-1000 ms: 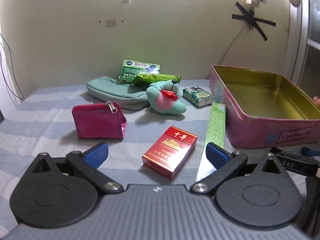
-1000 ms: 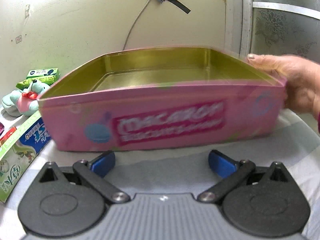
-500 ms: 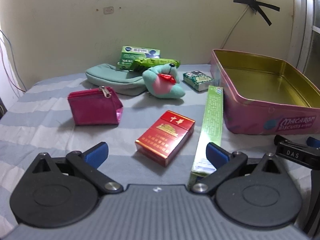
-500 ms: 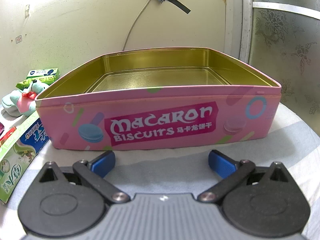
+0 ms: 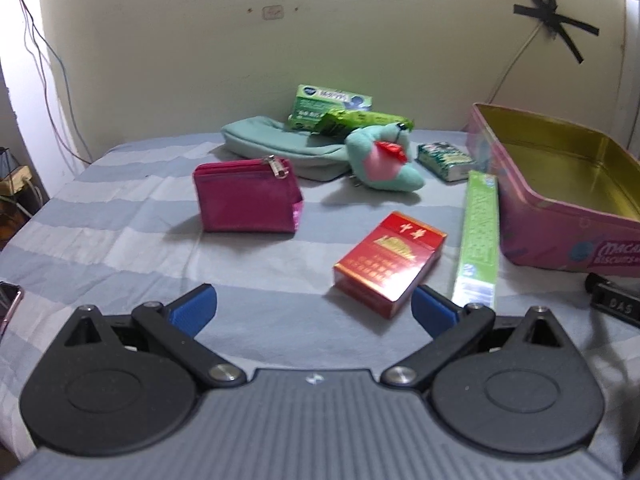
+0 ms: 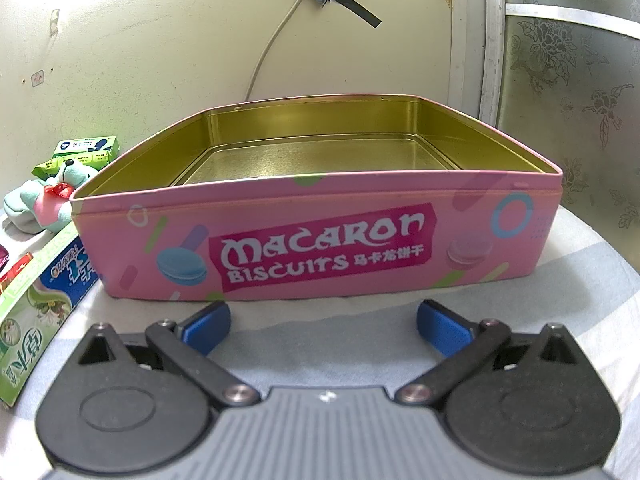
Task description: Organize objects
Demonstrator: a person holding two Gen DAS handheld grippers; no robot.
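Note:
A pink Macaron Biscuits tin [image 6: 320, 240] stands open and empty right in front of my open, empty right gripper [image 6: 324, 322]; it also shows in the left wrist view [image 5: 560, 240] at the right. My left gripper [image 5: 314, 308] is open and empty, just short of a red cigarette pack [image 5: 390, 262]. A long green toothpaste box [image 5: 478, 236] lies beside the tin. Behind are a magenta zip purse [image 5: 248, 198], a teal plush toy [image 5: 380, 160], a teal pouch [image 5: 272, 144], a small green packet [image 5: 444, 156] and green boxes [image 5: 332, 106].
Everything lies on a blue-and-white striped cloth [image 5: 120, 248]. The wall [image 5: 200, 40] is close behind, with cables at the left. The right gripper's black body [image 5: 612, 306] shows at the right edge of the left wrist view. A window frame [image 6: 492, 40] is behind the tin.
The left gripper's view has swung left and lifted, so the objects sit further right and lower. A hand that held the tin's right side a second ago is gone. The right gripper has not moved.

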